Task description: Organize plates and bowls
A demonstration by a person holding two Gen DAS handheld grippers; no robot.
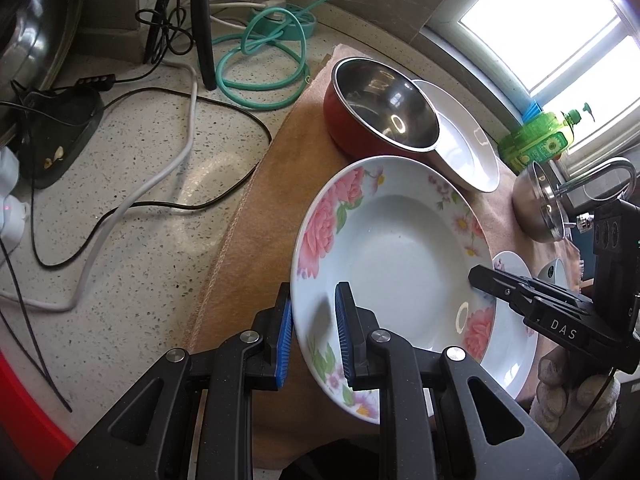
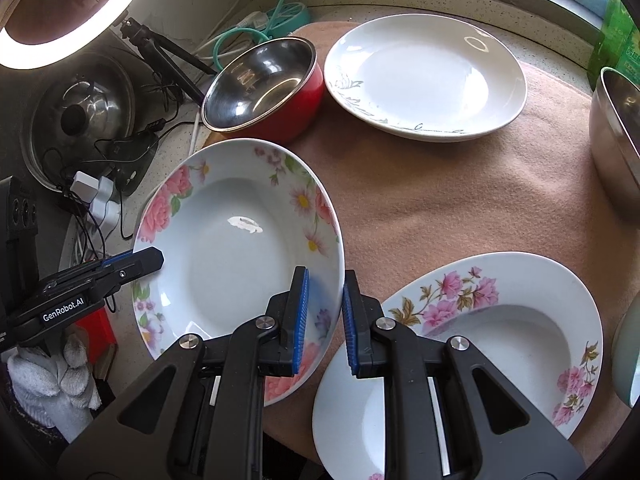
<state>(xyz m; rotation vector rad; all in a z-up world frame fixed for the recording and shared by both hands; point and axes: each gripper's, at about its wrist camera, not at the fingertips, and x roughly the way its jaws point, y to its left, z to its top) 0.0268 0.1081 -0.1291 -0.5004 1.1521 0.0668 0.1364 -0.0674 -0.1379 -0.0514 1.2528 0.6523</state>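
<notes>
A deep white plate with pink roses on its rim (image 1: 392,256) (image 2: 240,264) is held tilted over the tan cloth (image 2: 460,200), gripped from both sides. My left gripper (image 1: 314,308) is shut on its near-left rim. My right gripper (image 2: 325,280) is shut on the opposite rim and shows in the left wrist view as a black finger (image 1: 492,280). On the cloth stand a red bowl with a steel inside (image 2: 264,84), a white plate with a grey leaf pattern (image 2: 424,76), and a pink-flowered deep plate (image 2: 500,336) overlapping a plain white plate (image 2: 352,412).
A steel bowl (image 2: 612,148) sits at the cloth's right edge by a green soap bottle (image 1: 536,140) and a tap (image 1: 612,176). Cables (image 1: 160,184), a teal hose (image 1: 264,60), a tripod leg (image 1: 202,28) and a pot lid (image 2: 80,116) crowd the left counter. Gloved hands hold both grippers.
</notes>
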